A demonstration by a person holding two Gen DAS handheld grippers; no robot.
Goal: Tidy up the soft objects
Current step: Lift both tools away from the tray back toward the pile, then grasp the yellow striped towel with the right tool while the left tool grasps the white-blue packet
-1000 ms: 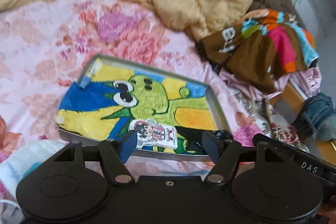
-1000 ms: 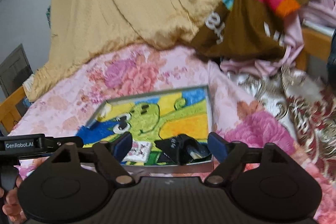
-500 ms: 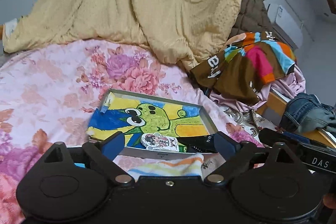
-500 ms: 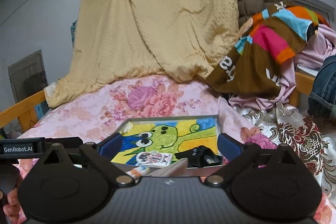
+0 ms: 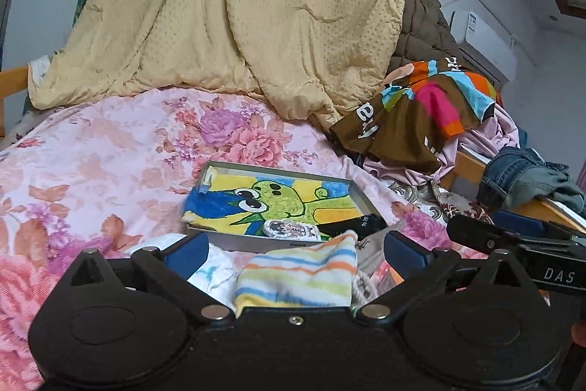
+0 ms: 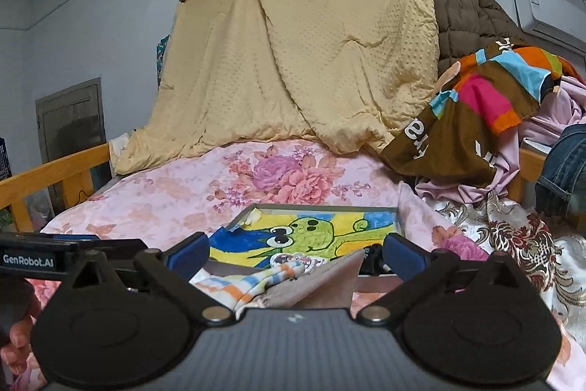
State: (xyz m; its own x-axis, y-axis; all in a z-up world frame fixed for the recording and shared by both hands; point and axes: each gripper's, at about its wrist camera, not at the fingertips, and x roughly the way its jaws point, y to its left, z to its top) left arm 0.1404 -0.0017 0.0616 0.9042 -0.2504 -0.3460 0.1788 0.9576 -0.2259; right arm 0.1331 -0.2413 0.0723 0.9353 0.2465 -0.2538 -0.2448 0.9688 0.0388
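One striped sock (image 5: 298, 275) is lying near, between the wide-apart fingers of the left gripper (image 5: 293, 250), one tray (image 5: 223, 240) just beyond; right gripper (image 6: 295, 253) is hovering level, fingers apart

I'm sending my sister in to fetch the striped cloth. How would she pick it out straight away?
Start at the bed with the pink floral sheet and find the shallow grey tray lined with a green cartoon picture. Just in front of the tray's near edge lies the striped cloth, between the open fingers of the left hand-held gripper. Only it has pastel orange, blue and yellow bands on white.
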